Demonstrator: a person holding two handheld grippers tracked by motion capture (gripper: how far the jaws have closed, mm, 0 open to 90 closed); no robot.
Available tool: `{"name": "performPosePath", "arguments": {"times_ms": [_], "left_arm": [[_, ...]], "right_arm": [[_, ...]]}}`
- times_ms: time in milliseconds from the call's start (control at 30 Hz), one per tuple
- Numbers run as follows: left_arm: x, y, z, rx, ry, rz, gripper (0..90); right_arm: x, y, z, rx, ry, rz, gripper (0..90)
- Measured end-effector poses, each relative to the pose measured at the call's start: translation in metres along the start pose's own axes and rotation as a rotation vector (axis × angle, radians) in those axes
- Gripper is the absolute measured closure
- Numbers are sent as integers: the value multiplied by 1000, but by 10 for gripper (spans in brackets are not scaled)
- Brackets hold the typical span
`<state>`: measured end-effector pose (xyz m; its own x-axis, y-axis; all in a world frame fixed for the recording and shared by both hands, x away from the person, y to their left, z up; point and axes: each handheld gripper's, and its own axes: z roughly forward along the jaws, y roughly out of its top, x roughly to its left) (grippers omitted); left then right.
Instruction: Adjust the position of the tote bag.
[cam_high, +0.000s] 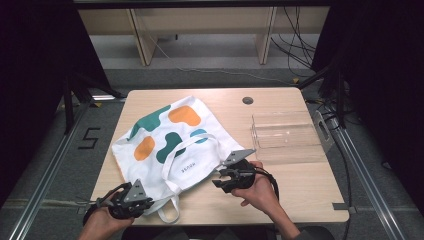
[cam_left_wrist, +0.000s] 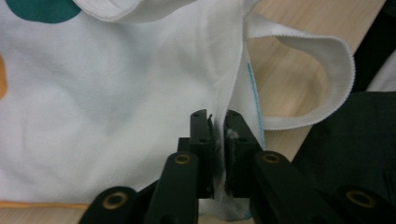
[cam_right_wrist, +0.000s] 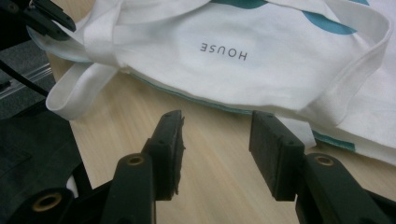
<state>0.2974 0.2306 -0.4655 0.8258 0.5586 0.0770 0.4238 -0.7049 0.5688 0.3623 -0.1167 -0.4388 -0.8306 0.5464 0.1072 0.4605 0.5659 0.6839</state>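
Observation:
A white tote bag (cam_high: 170, 140) with green, orange and teal blobs lies flat on the left half of the wooden table (cam_high: 300, 185). My left gripper (cam_high: 150, 202) is at the bag's near corner; in the left gripper view it (cam_left_wrist: 218, 122) is shut on the bag's (cam_left_wrist: 93, 93) cloth edge, beside a handle loop (cam_left_wrist: 327, 51). My right gripper (cam_high: 218, 178) sits at the bag's right edge near the mouth. In the right gripper view it (cam_right_wrist: 217, 135) stands open over bare wood, just short of the bag (cam_right_wrist: 243, 70) printed "HOUSE". Nothing is between its jaws.
A clear plastic box (cam_high: 287, 132) stands on the right side of the table. A round cable hole (cam_high: 247, 100) is at the back. One handle loop (cam_high: 170, 212) hangs over the near table edge. Dark floor and metal rails flank the table.

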Motion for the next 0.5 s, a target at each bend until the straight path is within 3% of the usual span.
{"name": "performPosePath", "arguments": {"times_ms": [33, 167, 200, 267, 300, 333, 400, 433, 467, 500], "left_arm": [[6, -3, -3, 15, -8, -7, 859], [24, -15, -11, 23, 24, -43, 875], [28, -18, -13, 23, 35, -54, 875], [36, -28, -14, -27, 86, -106, 876], [40, -32, -16, -31, 100, -128, 876], [45, -35, -18, -21, 123, -134, 876], [54, -40, -22, -6, 152, -158, 875], [59, -42, -25, 10, 167, -157, 875], [62, -45, -26, -3, 174, -183, 874], [65, -46, -28, 0, 174, -188, 872]], "right_arm": [[1, 0, 1, -10, 2, 7, 550], [0, -1, 0, 13, -9, 4, 551], [-1, -1, 2, -5, -11, -2, 552], [-3, -1, -1, 0, -16, -21, 553], [-3, -2, 0, -6, -19, -2, 556], [-5, -2, -2, 0, -30, -21, 556], [-6, -3, -3, -11, -55, -8, 556], [-7, -2, -6, 12, -50, -15, 556], [-8, -3, -4, -2, -57, -7, 556], [-10, -4, -5, 4, -89, -21, 556]]}}
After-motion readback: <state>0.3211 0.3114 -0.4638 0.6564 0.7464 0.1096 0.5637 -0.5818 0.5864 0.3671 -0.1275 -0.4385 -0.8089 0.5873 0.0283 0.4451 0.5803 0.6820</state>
